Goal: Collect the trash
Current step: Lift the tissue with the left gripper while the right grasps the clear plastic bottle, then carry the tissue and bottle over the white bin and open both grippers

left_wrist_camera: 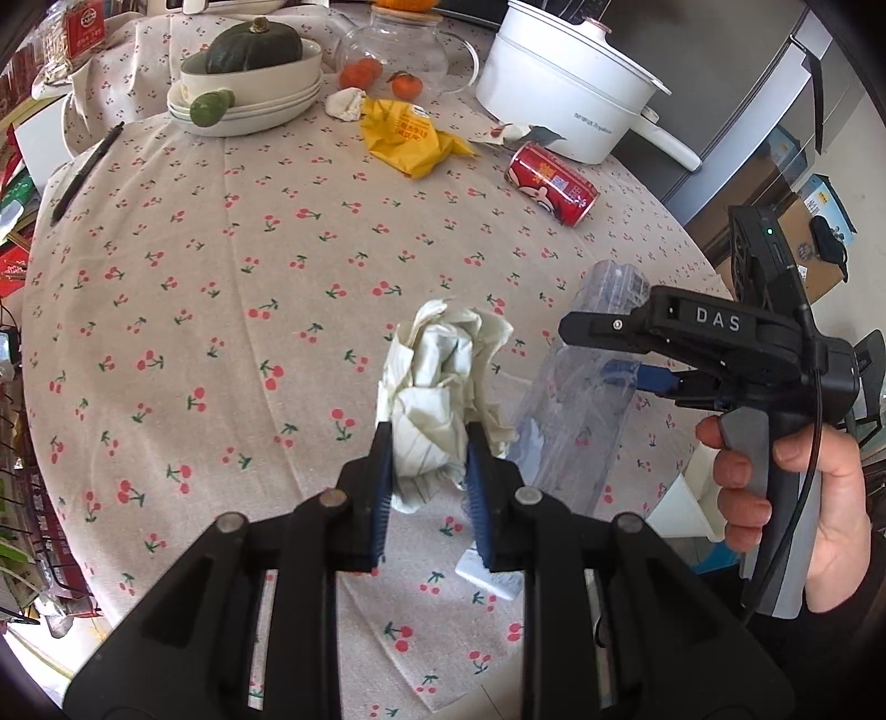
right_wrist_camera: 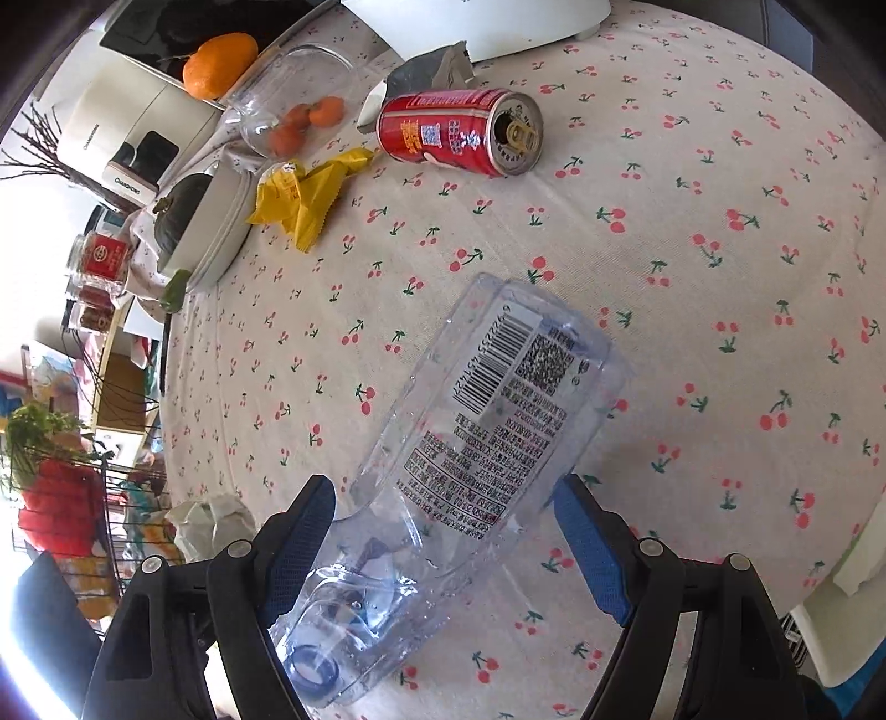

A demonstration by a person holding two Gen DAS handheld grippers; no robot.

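My left gripper is shut on a crumpled white paper ball and holds it above the cherry-print tablecloth. My right gripper is shut on a clear plastic bottle, its blue pads pressing both sides; it also shows in the left wrist view beside the paper. A red drink can lies on its side further back, also in the right wrist view. A yellow wrapper and a small white paper wad lie near the back.
A white pot, a glass teapot with mandarins, stacked bowls holding a green squash, and a black pen sit on the table. A wire rack stands off the left edge.
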